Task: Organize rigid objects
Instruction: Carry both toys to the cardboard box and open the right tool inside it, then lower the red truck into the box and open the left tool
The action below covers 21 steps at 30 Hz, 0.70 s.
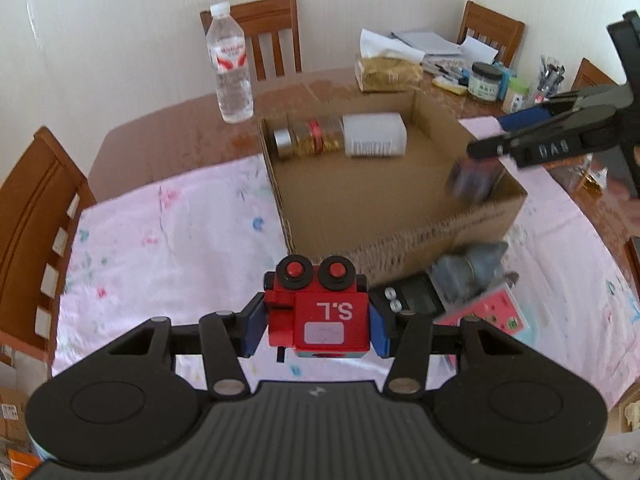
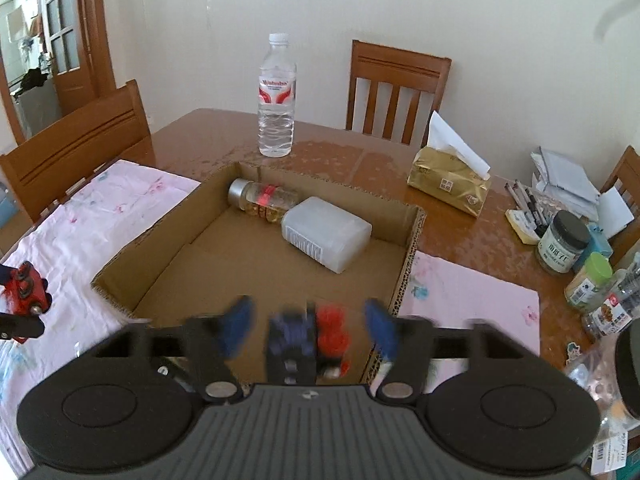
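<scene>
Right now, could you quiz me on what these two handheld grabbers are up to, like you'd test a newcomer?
1. True or false: the left gripper is clamped on the red toy block.
2. Which items lie inside the cardboard box? A) water bottle and tissue pack B) glass jar and white plastic bottle C) nothing
3. Fill in: the right gripper's fingers are spread ____ around the blurred blue-and-red toy.

Key: 1 true; 2 B; 3 open.
</scene>
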Tool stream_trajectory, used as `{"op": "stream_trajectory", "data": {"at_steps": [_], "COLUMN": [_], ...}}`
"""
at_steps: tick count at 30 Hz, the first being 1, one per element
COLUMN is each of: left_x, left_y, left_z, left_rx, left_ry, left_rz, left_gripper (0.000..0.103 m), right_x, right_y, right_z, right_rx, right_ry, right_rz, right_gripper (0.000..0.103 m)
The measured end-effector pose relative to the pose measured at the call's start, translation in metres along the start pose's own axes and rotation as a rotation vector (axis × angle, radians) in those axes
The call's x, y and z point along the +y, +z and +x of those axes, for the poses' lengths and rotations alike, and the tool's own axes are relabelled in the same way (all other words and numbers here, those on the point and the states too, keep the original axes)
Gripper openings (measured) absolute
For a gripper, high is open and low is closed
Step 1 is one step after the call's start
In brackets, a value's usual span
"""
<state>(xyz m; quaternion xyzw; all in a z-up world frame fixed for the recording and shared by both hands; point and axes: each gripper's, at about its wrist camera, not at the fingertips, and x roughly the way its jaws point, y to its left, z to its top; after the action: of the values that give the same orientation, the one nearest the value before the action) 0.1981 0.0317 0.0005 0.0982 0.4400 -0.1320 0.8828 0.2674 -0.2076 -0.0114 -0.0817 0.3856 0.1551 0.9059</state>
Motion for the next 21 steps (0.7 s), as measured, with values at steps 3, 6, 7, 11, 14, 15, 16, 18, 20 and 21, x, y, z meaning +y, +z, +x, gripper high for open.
{"op": "stream_trajectory", "data": {"at_steps": [3, 6, 7, 11, 14, 15, 16, 18, 20, 21], "left_x": [0.003, 0.006, 0.007, 0.008, 0.007, 0.007, 0.006, 0.003, 0.001, 0.001], "left_y": [0.009, 0.019, 0.024, 0.045, 0.062, 0.067, 0.074, 0.084, 0.094, 0.099], "left_z": [0.004, 0.01, 0.012, 0.027, 0.041, 0.046, 0.052, 0.064, 0.077, 0.084], "left_rx": [-0.011, -0.018, -0.022, -0.031, -0.036, -0.035, -0.036, -0.034, -0.031, -0.026], "left_ry": [0.001, -0.004, -0.007, -0.02, -0.03, -0.035, -0.037, -0.032, -0.023, -0.023], "left_rz": [0.003, 0.01, 0.015, 0.027, 0.038, 0.044, 0.052, 0.072, 0.088, 0.092], "left_gripper": [0.05, 0.05, 0.05, 0.05, 0.05, 0.05, 0.05, 0.05, 0.05, 0.05], "right_x": [0.001, 0.004, 0.005, 0.008, 0.009, 0.01, 0.01, 0.011, 0.01, 0.01], "right_y": [-0.001, -0.003, -0.004, -0.009, -0.014, -0.016, -0.017, -0.021, -0.023, -0.025], "right_z": [-0.002, -0.005, -0.007, -0.013, -0.021, -0.024, -0.027, -0.033, -0.038, -0.04], "right_rx": [-0.02, 0.003, 0.006, 0.041, 0.056, 0.06, 0.065, 0.062, 0.059, 0.059], "right_ry": [0.01, 0.009, 0.006, -0.011, -0.018, -0.028, -0.038, -0.057, -0.071, -0.081], "right_rz": [0.018, 0.031, 0.036, 0.061, 0.096, 0.111, 0.122, 0.139, 0.158, 0.167], "right_gripper": [0.102, 0.103, 0.103, 0.103, 0.103, 0.103, 0.103, 0.103, 0.103, 0.103]}}
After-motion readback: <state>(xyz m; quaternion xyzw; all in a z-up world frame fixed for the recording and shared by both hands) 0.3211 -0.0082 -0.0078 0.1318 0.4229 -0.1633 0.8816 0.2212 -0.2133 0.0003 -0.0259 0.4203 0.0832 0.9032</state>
